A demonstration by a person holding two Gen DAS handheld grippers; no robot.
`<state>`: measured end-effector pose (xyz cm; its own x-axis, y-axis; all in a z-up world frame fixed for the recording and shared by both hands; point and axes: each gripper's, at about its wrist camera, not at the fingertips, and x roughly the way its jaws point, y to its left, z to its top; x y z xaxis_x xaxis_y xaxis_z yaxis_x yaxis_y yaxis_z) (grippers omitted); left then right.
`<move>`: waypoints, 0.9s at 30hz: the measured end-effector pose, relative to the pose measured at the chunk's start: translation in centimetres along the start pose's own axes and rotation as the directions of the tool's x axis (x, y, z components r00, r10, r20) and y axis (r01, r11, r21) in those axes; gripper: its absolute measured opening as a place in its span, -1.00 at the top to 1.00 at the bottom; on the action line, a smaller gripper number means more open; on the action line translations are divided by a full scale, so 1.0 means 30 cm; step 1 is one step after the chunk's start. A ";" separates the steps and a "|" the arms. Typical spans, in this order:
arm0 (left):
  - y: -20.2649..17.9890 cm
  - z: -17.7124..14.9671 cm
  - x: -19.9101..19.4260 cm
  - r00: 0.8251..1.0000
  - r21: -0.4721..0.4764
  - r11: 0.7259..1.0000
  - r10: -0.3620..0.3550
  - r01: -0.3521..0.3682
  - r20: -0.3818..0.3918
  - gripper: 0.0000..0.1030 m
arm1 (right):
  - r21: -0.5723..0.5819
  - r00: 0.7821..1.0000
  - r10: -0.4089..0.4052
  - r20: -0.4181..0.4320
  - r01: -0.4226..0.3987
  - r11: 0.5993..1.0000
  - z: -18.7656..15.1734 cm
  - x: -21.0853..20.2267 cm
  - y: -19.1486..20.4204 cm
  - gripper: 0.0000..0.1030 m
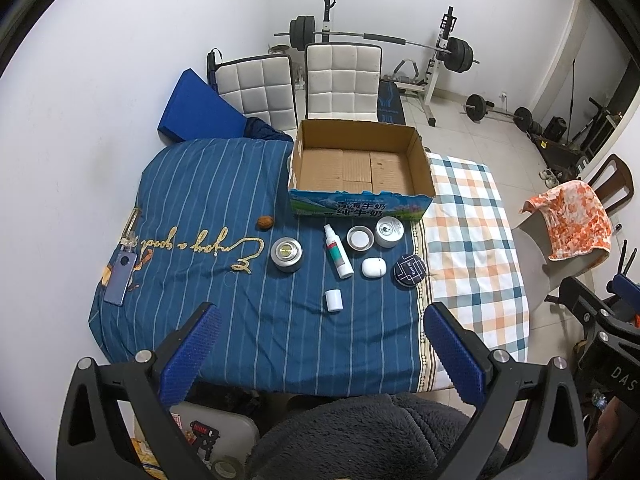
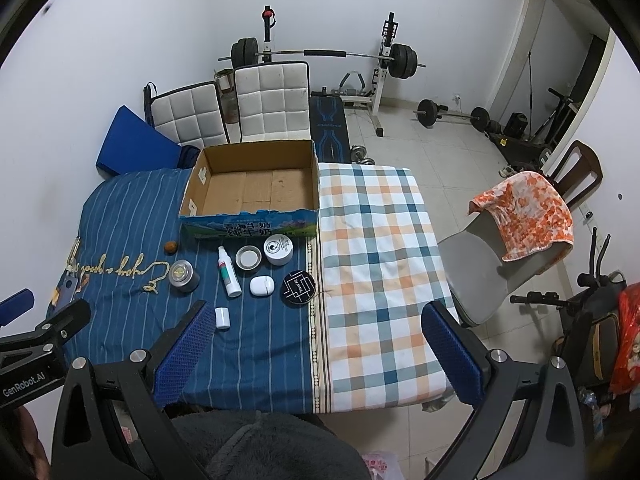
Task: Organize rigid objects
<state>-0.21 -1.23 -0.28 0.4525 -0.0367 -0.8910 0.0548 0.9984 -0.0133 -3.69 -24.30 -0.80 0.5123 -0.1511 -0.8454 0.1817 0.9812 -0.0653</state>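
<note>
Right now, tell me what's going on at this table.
A person holds both grippers, left gripper and right gripper, open and empty above the near edge of the table. Nothing is packed yet: the cardboard box is empty. In front of it, on the blue striped cloth, lie the spray bottle, white jar, black round tin and small white bottle.

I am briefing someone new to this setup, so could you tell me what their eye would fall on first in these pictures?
Probably the open, empty cardboard box at the far middle of the table, where the blue striped cloth meets the checked cloth. Right in front of it lies a cluster of small items: a white spray bottle on its side, a white jar and a round dark tin. Both grippers, left and right, hover open near the table's near edge.
</note>
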 end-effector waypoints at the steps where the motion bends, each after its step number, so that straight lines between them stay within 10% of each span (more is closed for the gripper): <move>1: 0.000 -0.001 -0.001 1.000 0.000 1.000 0.000 0.000 0.001 -1.00 | 0.000 1.000 0.000 0.002 0.000 1.000 0.000 0.000 0.002 -1.00; 19: 0.001 0.012 0.012 1.000 0.003 1.000 -0.001 0.001 -0.015 -1.00 | 0.005 1.000 0.019 -0.024 -0.019 1.000 -0.001 0.049 0.019 -1.00; 27: 0.019 0.083 0.139 1.000 -0.009 1.000 -0.015 0.015 -0.023 -1.00 | 0.060 0.986 0.050 -0.161 -0.041 0.997 0.046 0.341 0.008 -1.00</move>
<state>3.94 -0.94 -2.87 0.4306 -0.0507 -0.9011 0.0537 0.9981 -0.0305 2.75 -25.79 -8.73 0.3791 -0.0804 -0.9219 0.2110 0.9775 0.0015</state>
